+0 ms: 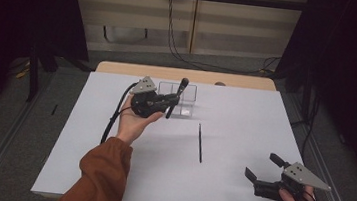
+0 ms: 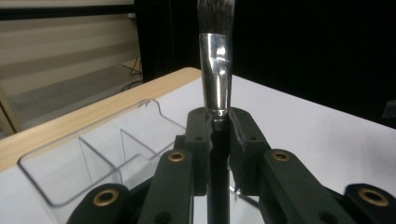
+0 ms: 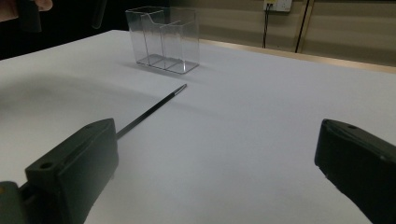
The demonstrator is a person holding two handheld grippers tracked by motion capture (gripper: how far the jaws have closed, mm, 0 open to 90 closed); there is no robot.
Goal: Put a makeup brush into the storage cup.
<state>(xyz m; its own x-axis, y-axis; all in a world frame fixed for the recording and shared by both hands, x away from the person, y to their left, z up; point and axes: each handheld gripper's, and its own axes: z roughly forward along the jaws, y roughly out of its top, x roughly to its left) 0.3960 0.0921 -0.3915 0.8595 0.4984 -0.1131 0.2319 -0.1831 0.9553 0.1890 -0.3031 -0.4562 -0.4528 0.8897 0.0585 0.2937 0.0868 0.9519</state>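
My left gripper (image 1: 172, 100) is held above the white table in front of a clear compartmented box (image 1: 187, 100), shut on a brush (image 1: 182, 88). In the left gripper view the jaws pinch the brush's black handle just below its silver ferrule (image 2: 215, 74), with the dark bristles pointing up; the clear box (image 2: 93, 149) lies below and to the left. A thin black stick (image 1: 200, 143) lies on the table at centre. My right gripper (image 1: 264, 167) rests open near the front right corner; in its view the stick (image 3: 149, 109) and the box (image 3: 163, 39) lie ahead.
The white table surface (image 1: 245, 117) has a wooden strip (image 1: 184, 75) along its far edge. Cables hang at the wall behind. Dark curtains stand on both sides. The left gripper's cable (image 1: 114, 116) trails along the left forearm.
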